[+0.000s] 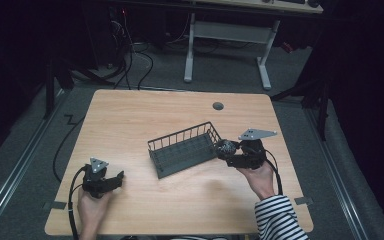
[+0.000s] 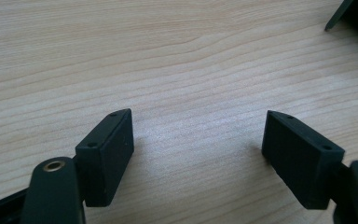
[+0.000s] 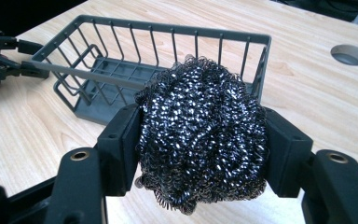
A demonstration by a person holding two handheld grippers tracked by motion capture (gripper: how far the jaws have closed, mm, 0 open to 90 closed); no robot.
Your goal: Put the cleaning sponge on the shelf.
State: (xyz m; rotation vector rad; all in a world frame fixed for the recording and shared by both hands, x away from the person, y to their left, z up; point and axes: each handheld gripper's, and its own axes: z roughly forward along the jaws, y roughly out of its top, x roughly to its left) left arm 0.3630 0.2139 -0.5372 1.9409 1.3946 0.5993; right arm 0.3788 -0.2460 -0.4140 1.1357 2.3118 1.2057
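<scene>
Up near the table's (image 1: 130,110) right edge, the right gripper (image 1: 226,149) clenches a steel wool scourer (image 3: 200,140) just beside the wire basket's (image 1: 185,147) right end rim. Bare wood spreads toward the far edge. By the near left corner, the left gripper (image 2: 198,144) gapes, grasping nothing.

Round scouring pad of coiled steel wire (image 3: 200,140): shiny, rough, springy-looking. Dark grey rectangular wire basket (image 3: 121,74): matt coated finish, smooth bars. Light wood-grain tabletop (image 2: 177,60): smooth, low sheen laminate look. Black gripper pads (image 2: 107,154): matt plastic, brass-coloured screw inserts.
</scene>
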